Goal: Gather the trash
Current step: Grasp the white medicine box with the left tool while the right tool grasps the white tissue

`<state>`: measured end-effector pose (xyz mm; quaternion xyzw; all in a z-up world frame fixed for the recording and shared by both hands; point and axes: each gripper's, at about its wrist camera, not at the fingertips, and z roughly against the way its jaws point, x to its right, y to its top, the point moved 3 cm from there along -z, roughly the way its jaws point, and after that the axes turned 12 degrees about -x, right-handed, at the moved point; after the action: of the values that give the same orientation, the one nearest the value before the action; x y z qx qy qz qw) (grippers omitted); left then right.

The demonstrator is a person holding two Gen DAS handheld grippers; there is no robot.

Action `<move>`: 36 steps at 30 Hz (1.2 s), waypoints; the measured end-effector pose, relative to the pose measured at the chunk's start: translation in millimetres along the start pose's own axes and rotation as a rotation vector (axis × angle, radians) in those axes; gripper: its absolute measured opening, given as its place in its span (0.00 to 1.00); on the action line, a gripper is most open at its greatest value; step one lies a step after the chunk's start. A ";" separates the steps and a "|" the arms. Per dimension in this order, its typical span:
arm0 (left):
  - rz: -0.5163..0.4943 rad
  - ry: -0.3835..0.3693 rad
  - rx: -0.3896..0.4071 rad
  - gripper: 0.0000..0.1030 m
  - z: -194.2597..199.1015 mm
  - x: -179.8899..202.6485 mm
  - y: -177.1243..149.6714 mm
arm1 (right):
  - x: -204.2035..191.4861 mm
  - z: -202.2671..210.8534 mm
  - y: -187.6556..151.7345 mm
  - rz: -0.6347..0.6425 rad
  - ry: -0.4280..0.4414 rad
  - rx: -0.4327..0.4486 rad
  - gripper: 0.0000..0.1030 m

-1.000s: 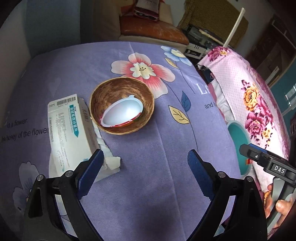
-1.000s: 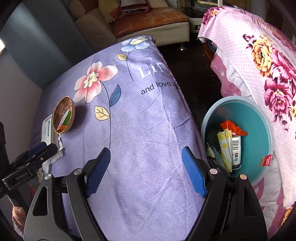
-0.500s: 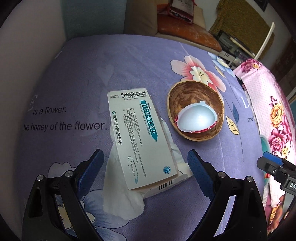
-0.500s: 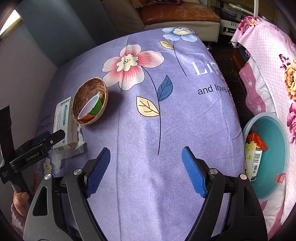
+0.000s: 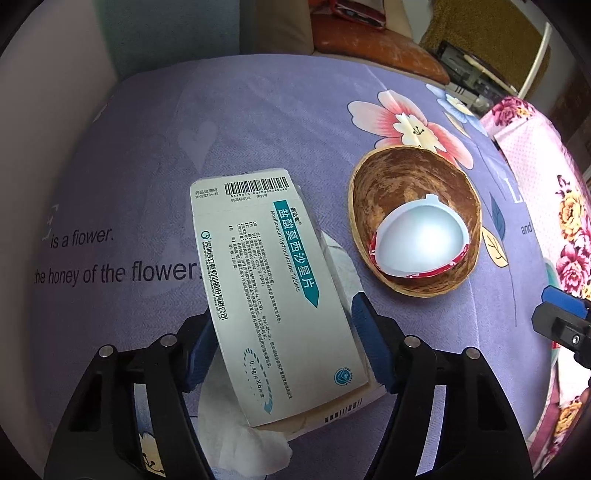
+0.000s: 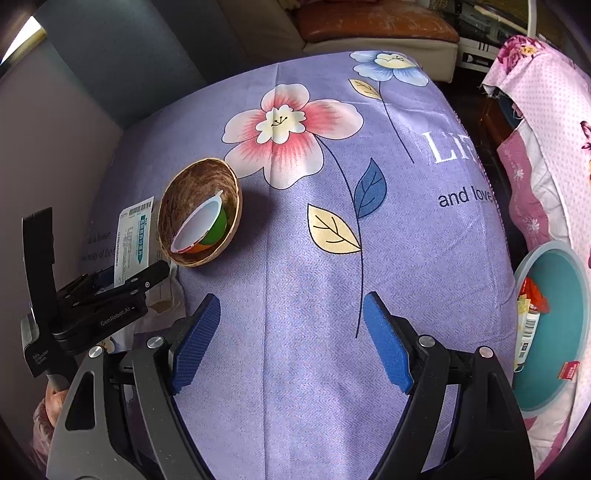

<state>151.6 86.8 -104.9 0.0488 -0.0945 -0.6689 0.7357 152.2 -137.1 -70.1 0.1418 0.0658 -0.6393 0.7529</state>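
Note:
A white medicine box [image 5: 273, 288] lies on a crumpled white tissue [image 5: 243, 450] on the purple flowered cloth. My left gripper [image 5: 284, 343] has its blue pads on both long sides of the box; the jaws have narrowed onto it. The box also shows in the right wrist view [image 6: 131, 240]. To the right a brown coconut-shell bowl [image 5: 413, 184] holds an empty jelly cup [image 5: 421, 243]. My right gripper [image 6: 290, 339] is open and empty above the bare cloth. A teal trash bin [image 6: 554, 387] with wrappers sits off the table's right edge.
A pink flowered blanket [image 6: 546, 122] lies to the right beyond the table edge. A sofa [image 6: 369, 22] stands behind the table. A grey wall [image 5: 48, 92] runs along the left side. The right gripper's tip [image 5: 561, 321] shows in the left wrist view.
My left gripper has moved forward over the medicine box and its jaws have closed in on the box's sides. My right gripper has swung left, away from the bin, and stays open.

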 end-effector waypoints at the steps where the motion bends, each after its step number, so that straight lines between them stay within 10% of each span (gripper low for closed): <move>1: -0.005 -0.011 0.001 0.63 1.2 -0.9 -1.1 | -2.8 -0.7 0.8 0.005 0.000 -0.001 0.74; 23: 0.079 -0.088 0.029 0.63 30.5 -132.7 -56.0 | -126.5 -63.0 12.9 0.199 0.072 -0.113 0.73; 36: 0.058 -0.094 0.052 0.64 30.4 -156.0 -70.6 | -186.2 -97.1 19.0 0.384 -0.060 -0.056 0.73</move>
<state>62.9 236.3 -100.7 0.0336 -0.1477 -0.6462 0.7480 146.4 70.2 -107.8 0.1118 0.0328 -0.4857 0.8663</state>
